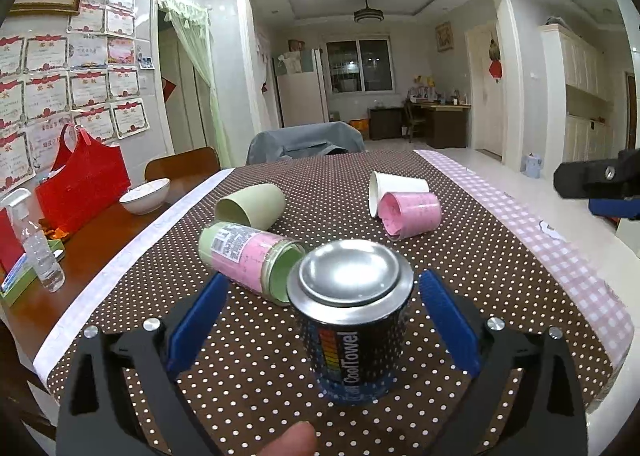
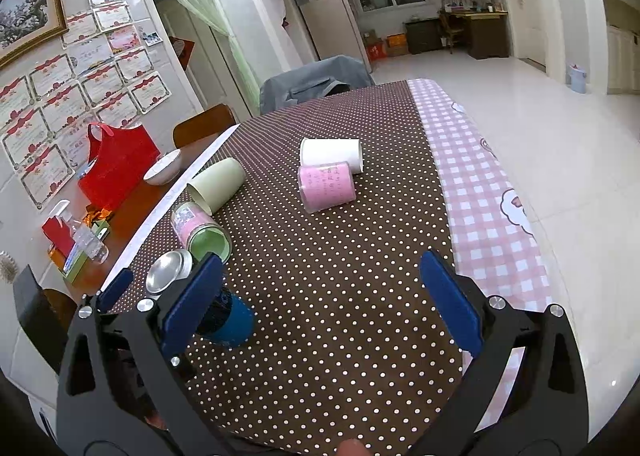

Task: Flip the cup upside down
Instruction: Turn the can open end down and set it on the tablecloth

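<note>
Cup (image 1: 352, 332) stands inverted on the dotted cloth (image 1: 280, 396), steel base up, between the wide-spread fingers of the left gripper (image 1: 322, 320), untouched. Right gripper (image 2: 320, 296) hangs wide and empty. The flip looks complete; four other cups lie sideways beyond.

"CoolTowel" running in white letters up the side of the dark can (image 1: 352, 340), other labels staying too blurred to read
</note>
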Demonstrator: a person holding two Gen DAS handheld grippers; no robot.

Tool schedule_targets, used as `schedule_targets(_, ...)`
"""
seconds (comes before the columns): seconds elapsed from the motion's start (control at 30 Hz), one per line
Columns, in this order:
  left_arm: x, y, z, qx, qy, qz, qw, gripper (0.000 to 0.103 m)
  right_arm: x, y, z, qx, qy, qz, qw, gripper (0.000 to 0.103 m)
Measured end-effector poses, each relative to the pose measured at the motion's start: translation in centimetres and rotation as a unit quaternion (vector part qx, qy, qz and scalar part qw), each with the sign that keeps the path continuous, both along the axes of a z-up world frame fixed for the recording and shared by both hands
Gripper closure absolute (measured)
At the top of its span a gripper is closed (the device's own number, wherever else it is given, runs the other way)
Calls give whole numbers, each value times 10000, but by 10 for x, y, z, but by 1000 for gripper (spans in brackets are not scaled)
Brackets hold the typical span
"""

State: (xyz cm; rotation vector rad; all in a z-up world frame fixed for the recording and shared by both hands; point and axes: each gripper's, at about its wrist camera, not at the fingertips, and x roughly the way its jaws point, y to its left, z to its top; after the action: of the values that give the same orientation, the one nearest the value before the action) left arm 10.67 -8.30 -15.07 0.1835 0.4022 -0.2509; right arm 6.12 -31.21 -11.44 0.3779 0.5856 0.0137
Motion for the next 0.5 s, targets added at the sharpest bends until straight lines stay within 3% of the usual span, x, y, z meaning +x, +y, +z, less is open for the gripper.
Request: schedule_targets(0.5,-15,25,55,-362,253,60,9990,4,-7,6,23,-97,-253,-24,9996,6)
